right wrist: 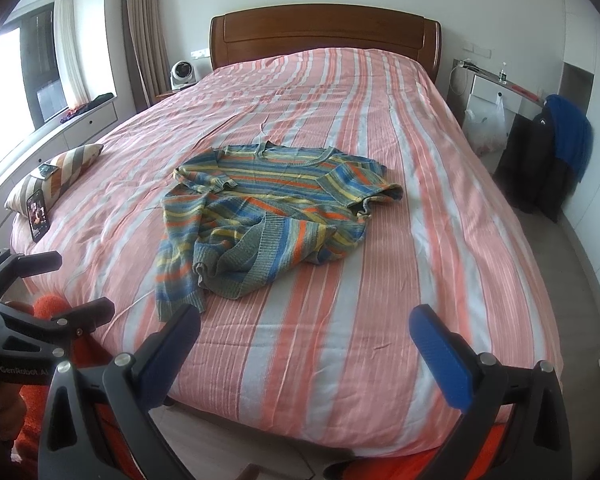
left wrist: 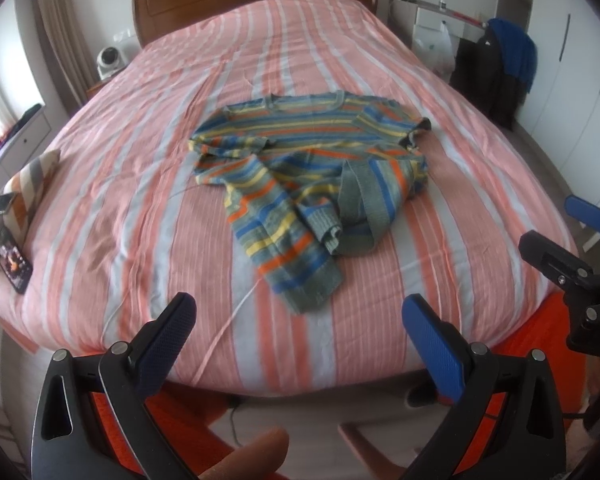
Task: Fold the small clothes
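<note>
Striped sweater [left wrist: 304, 176] is lying rumpled in the middle of the bed [left wrist: 440, 240], hem bunched toward the foot. Left gripper [left wrist: 300, 320] and right gripper [right wrist: 304, 332] both hover spread wide over the foot edge, holding nothing.

Open bedspread [right wrist: 380, 280] all round the sweater [right wrist: 268, 208] — pillow [right wrist: 60, 176] far left.

Big bed [right wrist: 440, 240] with a pink and white striped cover. A rumpled striped sweater [right wrist: 268, 216] lies mid-bed, and a striped pillow [right wrist: 66, 172] sits at the left edge with a phone [right wrist: 38, 214] leaning against it.
</note>
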Available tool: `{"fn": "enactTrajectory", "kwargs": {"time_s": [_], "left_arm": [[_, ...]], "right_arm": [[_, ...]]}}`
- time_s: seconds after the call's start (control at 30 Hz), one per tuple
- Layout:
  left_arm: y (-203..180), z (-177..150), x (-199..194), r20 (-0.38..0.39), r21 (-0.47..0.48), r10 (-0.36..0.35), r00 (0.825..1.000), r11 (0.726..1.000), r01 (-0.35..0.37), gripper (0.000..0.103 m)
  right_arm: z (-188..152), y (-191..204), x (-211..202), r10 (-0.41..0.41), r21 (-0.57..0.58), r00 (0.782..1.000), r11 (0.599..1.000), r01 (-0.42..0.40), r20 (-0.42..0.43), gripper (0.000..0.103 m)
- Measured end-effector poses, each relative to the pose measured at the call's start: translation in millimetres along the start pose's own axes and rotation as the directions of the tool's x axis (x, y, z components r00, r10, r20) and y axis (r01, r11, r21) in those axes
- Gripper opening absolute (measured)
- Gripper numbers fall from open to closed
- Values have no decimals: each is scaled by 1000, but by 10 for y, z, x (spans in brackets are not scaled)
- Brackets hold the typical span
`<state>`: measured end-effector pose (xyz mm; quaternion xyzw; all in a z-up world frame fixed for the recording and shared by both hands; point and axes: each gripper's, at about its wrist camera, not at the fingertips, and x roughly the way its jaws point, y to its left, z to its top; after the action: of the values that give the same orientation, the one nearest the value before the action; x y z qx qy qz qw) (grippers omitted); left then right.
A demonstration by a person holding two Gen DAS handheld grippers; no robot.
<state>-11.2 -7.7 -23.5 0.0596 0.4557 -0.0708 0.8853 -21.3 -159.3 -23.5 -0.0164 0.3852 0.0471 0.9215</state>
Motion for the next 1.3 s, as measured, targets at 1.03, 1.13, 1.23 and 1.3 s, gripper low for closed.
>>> {"fn": "enactTrajectory", "kwargs": {"time_s": [1.03, 1.13, 1.23, 1.3], "left_arm": [[64, -82, 60, -27, -6, -7, 1000, 1000, 7, 103], [65, -85, 61, -25, -6, -6, 1000, 1000, 6, 103], [66, -91, 72, -28, -7, -6, 1000, 1000, 5, 103], [74, -96, 74, -30, -9, -7, 1000, 1000, 7, 103]], "right_arm": [[-78, 56, 53, -14, -25, 998, 1000, 15, 53, 103], [-79, 55, 64, -13, -27, 999, 1000, 15, 52, 103], [-81, 56, 66, -13, -27, 999, 1000, 15, 45, 103], [-83, 57, 67, -14, -26, 999, 1000, 15, 47, 103]]}}
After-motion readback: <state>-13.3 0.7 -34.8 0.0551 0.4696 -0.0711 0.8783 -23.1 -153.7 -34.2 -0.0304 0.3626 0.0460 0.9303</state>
